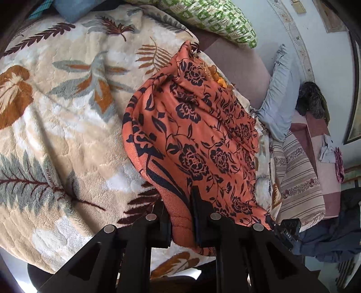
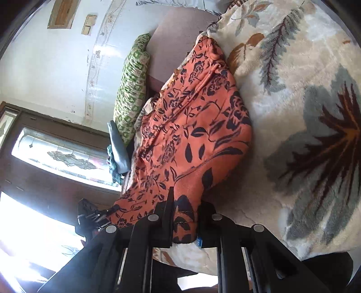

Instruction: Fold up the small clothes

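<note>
Both tongs are clamped on the orange floral garment [image 1: 194, 139]: left tongs [image 1: 181, 222] and right tongs [image 2: 185, 222] each pinch a near corner. It drapes across the leaf-patterned blanket [image 1: 67, 112].

A bed is covered by a cream fleece blanket [image 1: 67, 126] printed with rust and grey leaves. A green-patterned pillow [image 1: 212, 20] and a pale blue pillow [image 1: 277, 94] are seen at its far edge, against a pale blue wall [image 2: 45, 67] with a floral border strip. A dark wooden door with frosted glass [image 2: 56, 153] is brightly backlit. A striped cloth [image 1: 297, 175] is draped over mauve furniture.
</note>
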Demonstrator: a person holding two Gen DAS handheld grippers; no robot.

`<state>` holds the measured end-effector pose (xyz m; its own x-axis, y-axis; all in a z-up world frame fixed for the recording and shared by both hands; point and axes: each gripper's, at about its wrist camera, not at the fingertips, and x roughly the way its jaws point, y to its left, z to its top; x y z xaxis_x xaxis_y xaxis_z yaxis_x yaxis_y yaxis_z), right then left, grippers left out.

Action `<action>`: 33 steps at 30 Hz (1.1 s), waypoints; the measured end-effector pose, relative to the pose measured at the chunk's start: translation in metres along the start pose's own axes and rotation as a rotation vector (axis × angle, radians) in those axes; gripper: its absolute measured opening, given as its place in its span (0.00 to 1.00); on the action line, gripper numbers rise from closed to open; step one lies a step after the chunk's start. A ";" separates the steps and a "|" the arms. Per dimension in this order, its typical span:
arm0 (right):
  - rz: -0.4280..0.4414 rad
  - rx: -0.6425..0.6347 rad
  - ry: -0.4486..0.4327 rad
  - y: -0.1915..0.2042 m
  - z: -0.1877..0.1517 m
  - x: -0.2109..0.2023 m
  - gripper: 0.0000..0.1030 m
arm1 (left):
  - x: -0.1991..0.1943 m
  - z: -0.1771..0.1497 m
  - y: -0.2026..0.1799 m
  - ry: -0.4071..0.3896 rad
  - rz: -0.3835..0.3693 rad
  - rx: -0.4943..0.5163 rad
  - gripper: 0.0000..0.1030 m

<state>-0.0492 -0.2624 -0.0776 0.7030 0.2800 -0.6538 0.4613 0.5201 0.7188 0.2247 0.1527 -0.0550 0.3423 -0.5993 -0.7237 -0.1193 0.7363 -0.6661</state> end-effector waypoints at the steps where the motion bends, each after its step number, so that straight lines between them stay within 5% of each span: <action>1: 0.015 0.009 -0.013 0.001 0.006 0.000 0.13 | -0.001 0.005 -0.003 -0.008 -0.003 0.003 0.12; 8: 0.063 0.049 -0.079 0.005 0.061 0.012 0.13 | 0.010 0.052 -0.018 -0.052 -0.005 -0.020 0.12; 20: 0.087 0.117 -0.178 0.005 0.157 0.067 0.13 | 0.086 0.163 -0.053 -0.087 0.063 -0.055 0.12; 33: 0.002 0.200 -0.187 -0.027 0.251 0.140 0.16 | 0.182 0.296 -0.061 -0.085 0.194 -0.146 0.12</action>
<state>0.1724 -0.4401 -0.1294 0.7830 0.1176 -0.6108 0.5447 0.3447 0.7645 0.5703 0.0917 -0.0928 0.3761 -0.4180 -0.8269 -0.3217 0.7780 -0.5396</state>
